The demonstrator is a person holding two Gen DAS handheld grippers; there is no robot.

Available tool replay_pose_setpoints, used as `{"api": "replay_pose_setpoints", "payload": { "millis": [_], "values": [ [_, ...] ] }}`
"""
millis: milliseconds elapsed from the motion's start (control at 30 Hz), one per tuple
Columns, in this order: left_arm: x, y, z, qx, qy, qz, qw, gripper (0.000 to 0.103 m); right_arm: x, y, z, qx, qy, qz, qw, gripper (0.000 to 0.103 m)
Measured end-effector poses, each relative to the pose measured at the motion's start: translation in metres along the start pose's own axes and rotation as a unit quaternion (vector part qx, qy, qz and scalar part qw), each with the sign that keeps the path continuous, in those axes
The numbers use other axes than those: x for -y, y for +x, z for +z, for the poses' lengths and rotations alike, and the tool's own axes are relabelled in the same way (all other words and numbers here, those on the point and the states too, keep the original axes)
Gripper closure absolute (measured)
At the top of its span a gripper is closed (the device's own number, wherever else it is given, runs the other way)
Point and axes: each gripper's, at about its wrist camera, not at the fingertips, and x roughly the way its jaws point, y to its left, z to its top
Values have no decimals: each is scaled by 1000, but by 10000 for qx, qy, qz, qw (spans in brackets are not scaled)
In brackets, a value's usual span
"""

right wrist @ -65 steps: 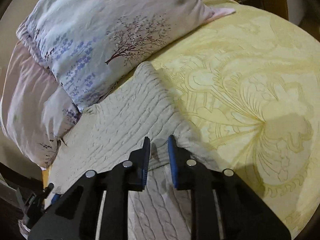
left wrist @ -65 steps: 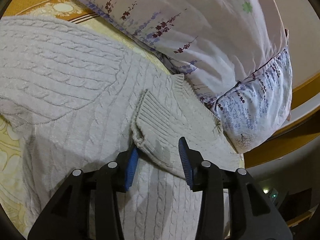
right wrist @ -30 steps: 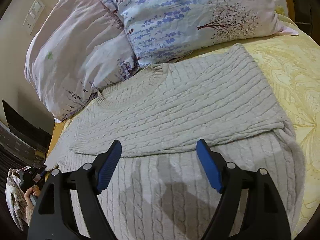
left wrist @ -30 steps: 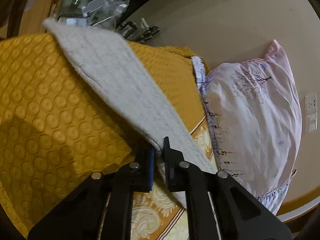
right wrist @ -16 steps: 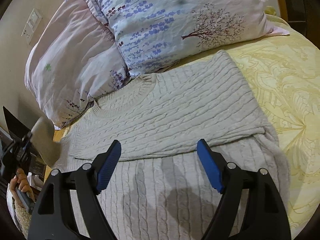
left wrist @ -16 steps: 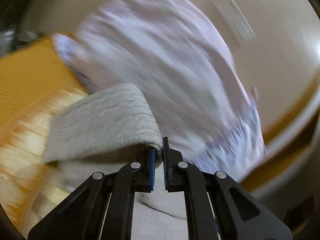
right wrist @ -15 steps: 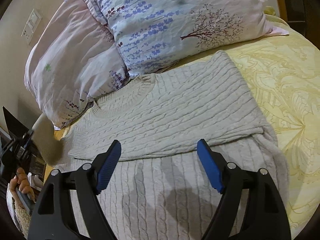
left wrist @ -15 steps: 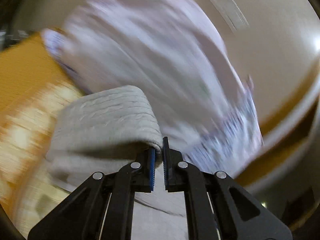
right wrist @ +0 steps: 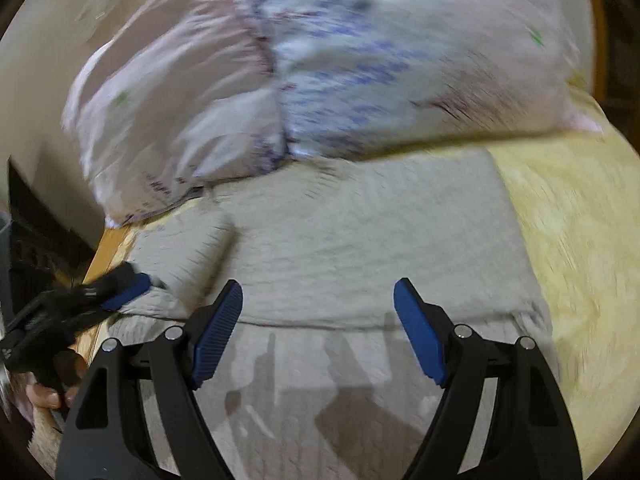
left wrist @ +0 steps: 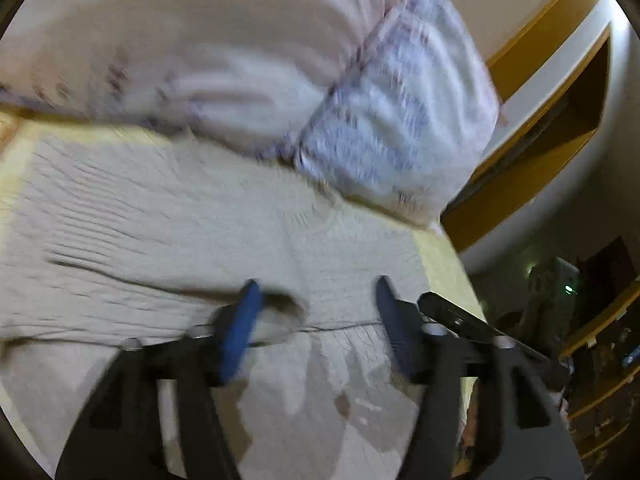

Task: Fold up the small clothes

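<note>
A cream cable-knit sweater [right wrist: 360,240] lies spread flat on the bed's yellow patterned bedspread [right wrist: 572,232], its neckline toward two floral pillows [right wrist: 320,60] that press against its upper edge. The upper part of the garment lies over the lower part, with a fold line running across just ahead of both pairs of tongs. On the sweater's left side a sleeve [right wrist: 196,256] is turned in over the body — in the left wrist view its rounded cuff [left wrist: 280,312] sits just beside the left blue pad. The left tongs [left wrist: 316,312] stand wide open above the knit, holding nothing; that view is blurred, so whether a pad touches the cuff cannot be told. The right tongs [right wrist: 318,312] are likewise spread wide and empty, poised over the middle of the sweater, their shadow falling on the lower panel. At the left edge of the right wrist view the left tongs [right wrist: 120,296] show beside the bed's wooden edge [right wrist: 108,248].
</note>
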Motion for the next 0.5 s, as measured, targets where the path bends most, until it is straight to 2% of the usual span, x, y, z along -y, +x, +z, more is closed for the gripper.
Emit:
{"api": "replay_pose_setpoints", "payload": {
  "millis": [67,167,267,333,400,500],
  "values": [
    [-13,-26,2,319,29,153,9994,39,-20,0,6,53,-434,72,9990,26],
    [-56,-56,6,577,-396,655,9954,43,-62,7,11,116,-1271,303,9914,34],
    [-92,-60,3,458,-860,911,9911,53,-112,20,7,85,-2182,628,9739,44],
    [-100,-57,-3,296,-865,1094,9898,57,-142,33,2,22,-2721,758,9593,51],
    [-107,-50,-8,103,-920,1215,9883,62,-165,49,-2,-91,-3082,818,9477,58],
    [-117,-45,-11,-26,-995,1284,9867,66,-185,70,-6,-262,-3359,847,9377,68]
  ]
}}
